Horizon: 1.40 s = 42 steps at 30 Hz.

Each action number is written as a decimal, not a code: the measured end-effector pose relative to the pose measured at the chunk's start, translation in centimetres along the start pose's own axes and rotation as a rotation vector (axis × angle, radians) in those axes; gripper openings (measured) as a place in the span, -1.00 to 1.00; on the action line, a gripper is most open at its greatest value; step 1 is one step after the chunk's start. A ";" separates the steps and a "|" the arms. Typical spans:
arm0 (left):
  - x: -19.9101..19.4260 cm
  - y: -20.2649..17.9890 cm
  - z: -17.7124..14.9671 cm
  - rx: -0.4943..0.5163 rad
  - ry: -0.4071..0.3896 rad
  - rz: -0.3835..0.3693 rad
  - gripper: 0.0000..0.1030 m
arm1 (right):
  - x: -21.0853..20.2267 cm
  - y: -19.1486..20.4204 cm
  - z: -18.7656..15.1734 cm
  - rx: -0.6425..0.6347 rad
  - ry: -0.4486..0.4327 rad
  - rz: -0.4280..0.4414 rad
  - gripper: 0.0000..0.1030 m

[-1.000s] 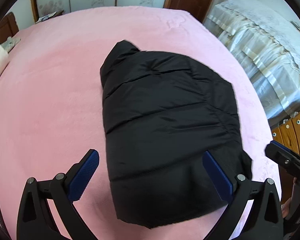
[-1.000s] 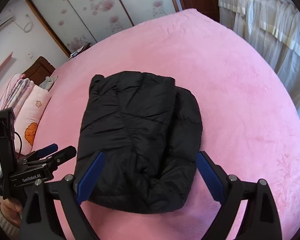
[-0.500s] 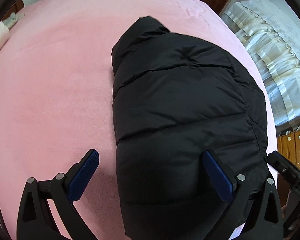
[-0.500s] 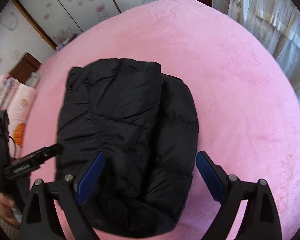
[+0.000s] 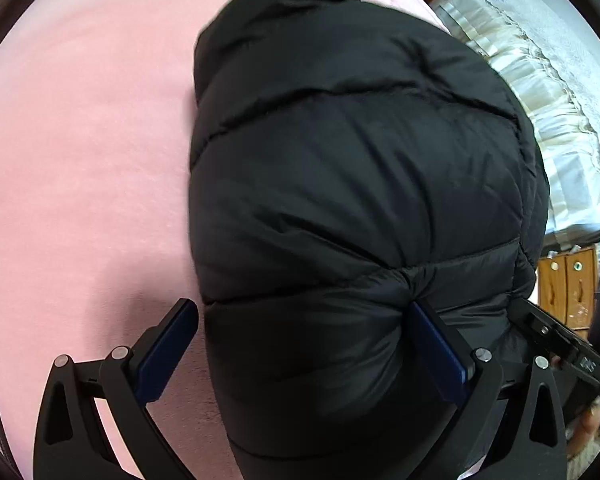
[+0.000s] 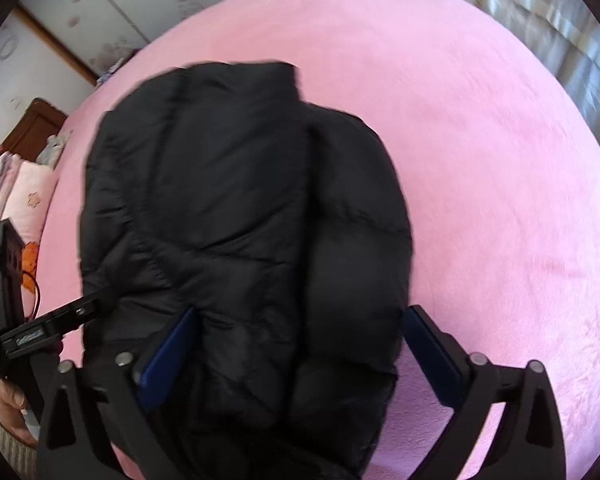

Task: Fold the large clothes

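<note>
Both wrist cameras look steeply down from close above, each along its own spread fingers, sharing the black puffer jacket (image 5: 356,200) on the pink bed (image 6: 480,160).

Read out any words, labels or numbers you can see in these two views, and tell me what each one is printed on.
Left claw, white print along its body in the right wrist view: starts "Gen", rest blurred.
Right claw, white marks on its body in the left wrist view: too small and skewed to read.
Black puffer jacket: no label or logo showing.
Pink bedspread: no text.
Pillow: flower print only, no words.
</note>
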<state>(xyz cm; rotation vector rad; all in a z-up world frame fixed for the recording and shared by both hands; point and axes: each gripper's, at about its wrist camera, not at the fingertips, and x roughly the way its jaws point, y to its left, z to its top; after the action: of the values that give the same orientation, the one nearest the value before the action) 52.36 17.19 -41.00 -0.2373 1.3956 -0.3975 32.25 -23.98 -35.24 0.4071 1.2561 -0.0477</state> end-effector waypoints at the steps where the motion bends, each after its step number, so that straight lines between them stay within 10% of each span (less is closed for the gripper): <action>1: 0.4 0.2 0.1 -0.005 0.014 -0.016 1.00 | 0.5 -0.6 0.0 0.017 0.013 0.010 0.99; 31: 9.5 4.9 4.5 -0.072 0.239 -0.353 1.00 | 12.0 -7.6 1.3 0.160 0.391 0.576 1.00; 38: 10.4 2.8 5.3 -0.063 0.227 -0.270 1.00 | 11.7 -6.6 1.2 0.130 0.386 0.540 0.96; 42: 9.4 0.2 5.5 0.045 0.169 -0.134 0.64 | 10.6 -6.5 0.9 0.131 0.350 0.563 0.46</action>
<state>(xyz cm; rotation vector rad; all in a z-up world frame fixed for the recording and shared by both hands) 58.94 13.18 -48.66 -0.2658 1.5395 -0.5702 34.84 -28.31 -46.63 0.8988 1.4431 0.4385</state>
